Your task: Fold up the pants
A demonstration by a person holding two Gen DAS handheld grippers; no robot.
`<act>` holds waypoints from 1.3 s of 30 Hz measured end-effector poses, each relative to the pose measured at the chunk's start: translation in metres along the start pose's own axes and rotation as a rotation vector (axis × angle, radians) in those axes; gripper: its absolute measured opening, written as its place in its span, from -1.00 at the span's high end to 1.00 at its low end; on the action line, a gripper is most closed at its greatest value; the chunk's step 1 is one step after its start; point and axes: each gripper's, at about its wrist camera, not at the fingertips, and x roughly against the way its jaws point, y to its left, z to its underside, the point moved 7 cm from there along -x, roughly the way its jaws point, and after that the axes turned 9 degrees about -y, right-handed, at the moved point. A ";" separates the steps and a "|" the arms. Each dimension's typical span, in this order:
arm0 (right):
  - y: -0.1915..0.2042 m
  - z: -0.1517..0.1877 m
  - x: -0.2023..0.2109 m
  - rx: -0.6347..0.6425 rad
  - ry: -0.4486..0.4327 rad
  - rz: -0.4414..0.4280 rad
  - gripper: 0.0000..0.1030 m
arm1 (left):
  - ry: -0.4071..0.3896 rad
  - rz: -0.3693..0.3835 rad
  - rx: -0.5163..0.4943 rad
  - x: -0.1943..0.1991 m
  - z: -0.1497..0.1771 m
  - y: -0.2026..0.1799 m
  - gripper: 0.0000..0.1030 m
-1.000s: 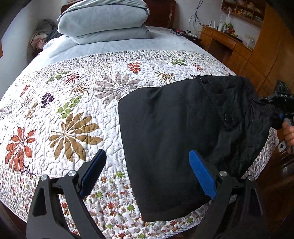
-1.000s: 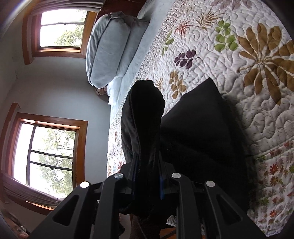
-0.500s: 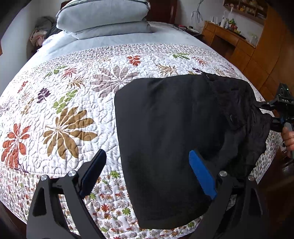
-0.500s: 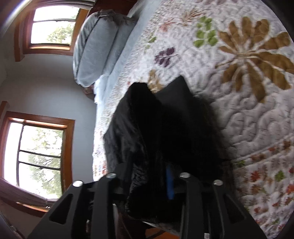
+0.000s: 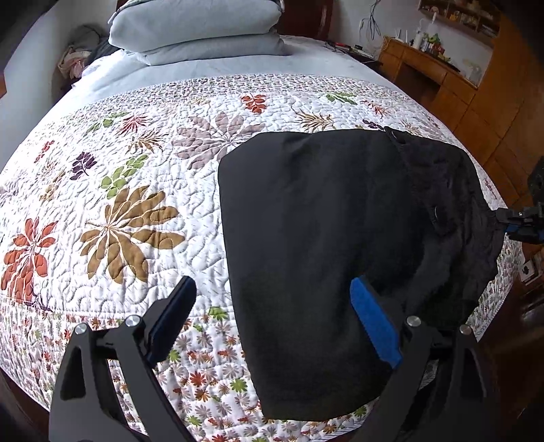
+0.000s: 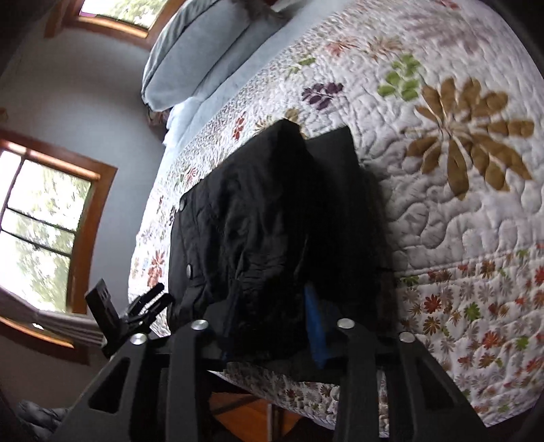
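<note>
The black pants [image 5: 323, 244] lie folded on the floral quilt [image 5: 136, 210] at the bed's near right corner, waistband end with snaps to the right. My left gripper [image 5: 272, 306] is open and empty, hovering above the pants' near edge. My right gripper [image 6: 272, 326] has its jaws partly apart with the pants' bunched waistband [image 6: 258, 238] lying between them at the bed's edge; its tip also shows in the left wrist view [image 5: 520, 224] at the far right.
Stacked pale blue pillows [image 5: 197, 30] lie at the head of the bed. A wooden desk and cabinets [image 5: 452, 78] stand to the right. Windows [image 6: 40, 217] are on the far wall. The wooden floor [image 6: 244, 411] shows below the bed's edge.
My right gripper has lowered the waistband end onto the pants and its jaws have opened somewhat. The folded pants now lie flatter. My left gripper stayed open above the near edge.
</note>
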 end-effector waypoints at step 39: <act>-0.012 0.038 0.003 -0.087 0.026 -0.022 -0.09 | 0.014 -0.004 0.008 0.007 0.003 0.003 -0.81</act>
